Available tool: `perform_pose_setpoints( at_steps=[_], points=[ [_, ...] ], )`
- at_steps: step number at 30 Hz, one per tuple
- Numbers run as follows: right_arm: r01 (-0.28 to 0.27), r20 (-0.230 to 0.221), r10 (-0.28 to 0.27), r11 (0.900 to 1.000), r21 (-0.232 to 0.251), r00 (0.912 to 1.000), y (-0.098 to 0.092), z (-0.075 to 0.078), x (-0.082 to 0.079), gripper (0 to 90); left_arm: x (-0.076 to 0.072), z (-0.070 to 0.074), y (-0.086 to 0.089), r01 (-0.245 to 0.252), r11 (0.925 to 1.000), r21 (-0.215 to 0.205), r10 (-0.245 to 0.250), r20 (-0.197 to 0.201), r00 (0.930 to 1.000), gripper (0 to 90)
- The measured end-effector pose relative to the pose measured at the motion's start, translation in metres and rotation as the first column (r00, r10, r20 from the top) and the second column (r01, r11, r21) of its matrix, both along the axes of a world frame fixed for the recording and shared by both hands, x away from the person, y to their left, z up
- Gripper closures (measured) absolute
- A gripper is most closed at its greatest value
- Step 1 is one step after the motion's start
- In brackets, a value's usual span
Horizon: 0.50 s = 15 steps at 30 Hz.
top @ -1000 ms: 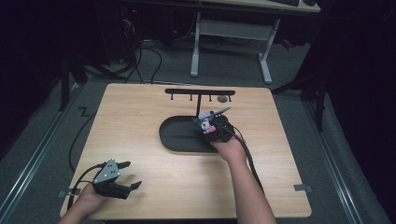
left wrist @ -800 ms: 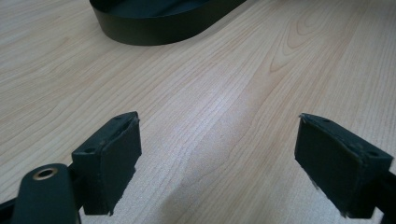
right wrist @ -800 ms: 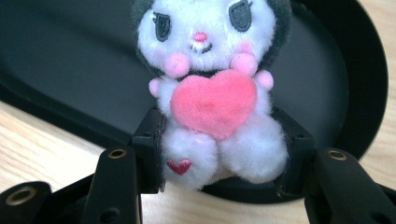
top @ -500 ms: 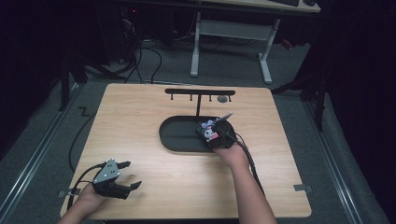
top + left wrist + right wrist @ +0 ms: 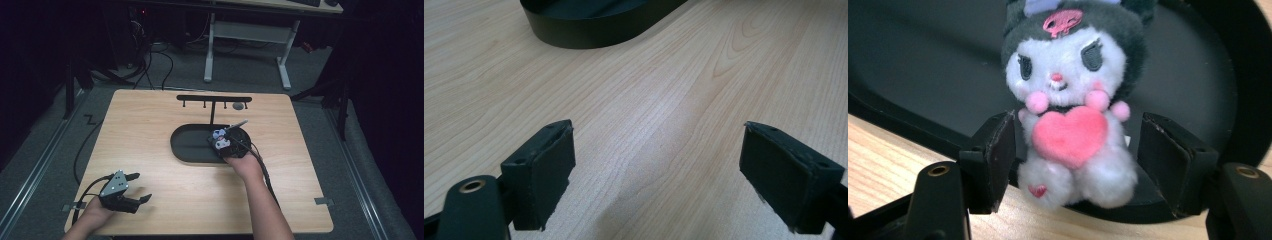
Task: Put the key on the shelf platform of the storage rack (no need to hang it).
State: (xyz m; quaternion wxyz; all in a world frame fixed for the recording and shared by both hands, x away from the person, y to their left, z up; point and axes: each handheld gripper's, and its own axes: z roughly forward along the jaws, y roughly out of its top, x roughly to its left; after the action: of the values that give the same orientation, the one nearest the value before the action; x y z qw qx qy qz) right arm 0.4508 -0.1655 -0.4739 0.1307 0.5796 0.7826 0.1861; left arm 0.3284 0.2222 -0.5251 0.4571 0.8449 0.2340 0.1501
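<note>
A small plush toy [image 5: 1070, 100] with a black hood, white face and pink heart sits upright on the near right rim of a black oval tray [image 5: 190, 145]. My right gripper [image 5: 1078, 150] is open, with one jaw on each side of the toy's body. The left jaw is against its side and a thin gap shows at the right jaw. In the high view the right gripper [image 5: 222, 140] is at the tray's right end. My left gripper [image 5: 141, 187] rests open and holds nothing at the table's front left corner, over bare wood [image 5: 649, 125].
A black rack with hooks [image 5: 214, 98] stands at the back of the table behind the tray, with a small grey round piece [image 5: 238, 106] beside it. The tray's wall [image 5: 594, 30] lies well ahead of the left gripper. Cables trail from both grippers.
The right gripper has drawn back a little toward the near rim of the tray with the toy between its jaws. The left gripper has stayed put.
</note>
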Motion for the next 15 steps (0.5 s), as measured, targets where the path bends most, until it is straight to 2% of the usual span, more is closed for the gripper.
perform_pose_setpoints(
  at_steps=[15],
  points=[
    [-0.026,0.029,0.026,1.000,0.010,0.9993,-0.006,0.016,-0.018,31.3,0.000,0.000,-0.001,-0.002,1.0000,0.006,0.002,0.000,1.0000,15.5]
  ],
)
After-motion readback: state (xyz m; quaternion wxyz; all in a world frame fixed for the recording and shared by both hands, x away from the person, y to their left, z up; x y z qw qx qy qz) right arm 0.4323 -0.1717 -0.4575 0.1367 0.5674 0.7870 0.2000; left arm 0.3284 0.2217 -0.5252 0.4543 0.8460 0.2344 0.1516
